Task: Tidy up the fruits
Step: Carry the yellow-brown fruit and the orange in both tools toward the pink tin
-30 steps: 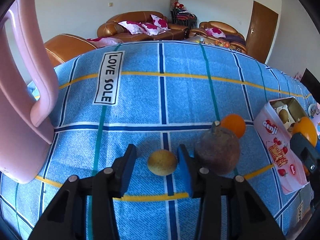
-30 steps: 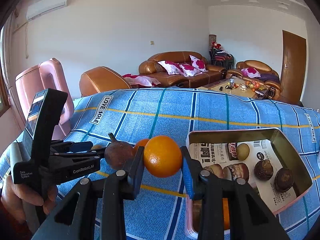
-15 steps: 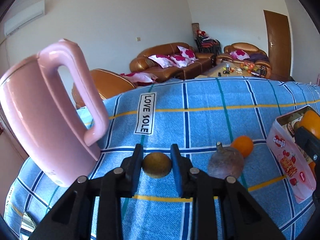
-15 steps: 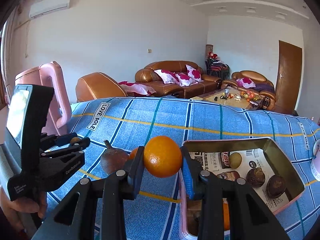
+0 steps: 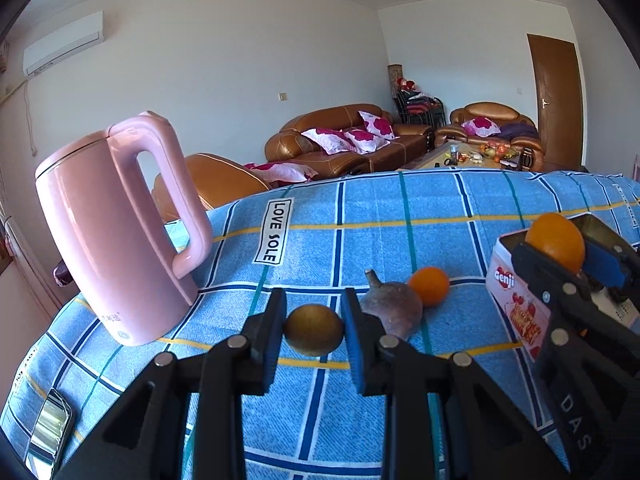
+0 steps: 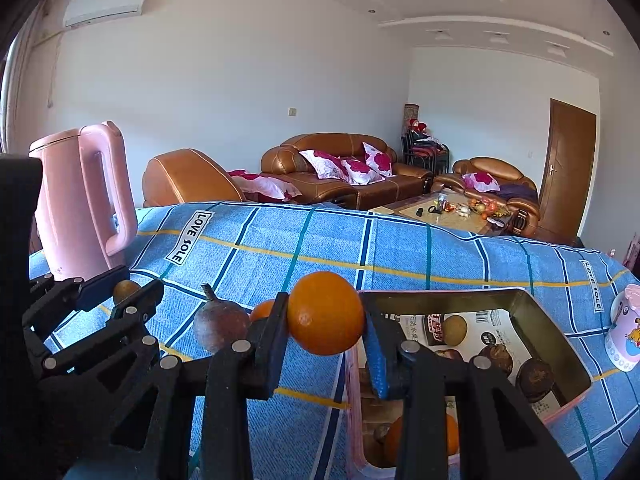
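Note:
My left gripper (image 5: 314,330) is shut on a small yellow-brown fruit (image 5: 314,330) and holds it above the blue checked cloth (image 5: 400,208). My right gripper (image 6: 326,314) is shut on an orange (image 6: 326,314) at the left rim of the pink tin box (image 6: 560,328). The box holds several brown and yellow fruits and another orange (image 6: 394,436). A dark brown stemmed fruit (image 5: 394,310) and a small orange (image 5: 429,286) lie on the cloth between the grippers. The left gripper also shows in the right wrist view (image 6: 126,290).
A tall pink kettle (image 5: 116,232) stands at the left of the cloth. A phone (image 5: 50,428) lies at the near left edge. A pink cup (image 6: 624,328) stands right of the box. Sofas and a coffee table are beyond.
My left gripper closed on the yellow-brown fruit and lifted it off the cloth, tilting up. My right gripper kept hold of the orange and rose slightly by the box.

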The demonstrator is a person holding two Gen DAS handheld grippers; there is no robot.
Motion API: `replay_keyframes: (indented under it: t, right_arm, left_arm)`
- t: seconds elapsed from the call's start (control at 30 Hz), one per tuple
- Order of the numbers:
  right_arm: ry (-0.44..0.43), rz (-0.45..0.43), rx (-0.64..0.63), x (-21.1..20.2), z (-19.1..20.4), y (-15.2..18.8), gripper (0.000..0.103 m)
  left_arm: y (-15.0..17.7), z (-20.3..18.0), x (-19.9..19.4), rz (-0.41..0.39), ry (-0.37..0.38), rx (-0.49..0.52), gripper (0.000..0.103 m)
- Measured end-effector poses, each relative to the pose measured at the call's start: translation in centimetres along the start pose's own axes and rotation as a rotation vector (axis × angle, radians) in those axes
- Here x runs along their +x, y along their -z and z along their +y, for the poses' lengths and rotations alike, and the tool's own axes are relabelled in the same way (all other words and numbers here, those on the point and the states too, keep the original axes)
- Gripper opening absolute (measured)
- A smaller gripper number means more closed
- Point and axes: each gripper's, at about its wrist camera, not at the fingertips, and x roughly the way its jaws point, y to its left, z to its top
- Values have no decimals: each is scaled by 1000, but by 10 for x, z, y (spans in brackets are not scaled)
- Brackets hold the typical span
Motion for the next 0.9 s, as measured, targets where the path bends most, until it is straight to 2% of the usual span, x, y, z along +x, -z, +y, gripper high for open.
replay_keyframes:
  t: [0.23, 0.63, 0.9]
  right_arm:
    - [0, 6, -12, -14, -8, 8, 37]
    - [34, 8, -13, -28, -40, 17, 37]
    - [60, 1, -26, -33, -60, 19, 37]
  left_arm:
    - [5, -5, -9, 7, 11, -24, 29]
    - [7, -31, -23, -1, 31, 6, 29]
    - [6, -46, -24, 14, 72, 1, 29]
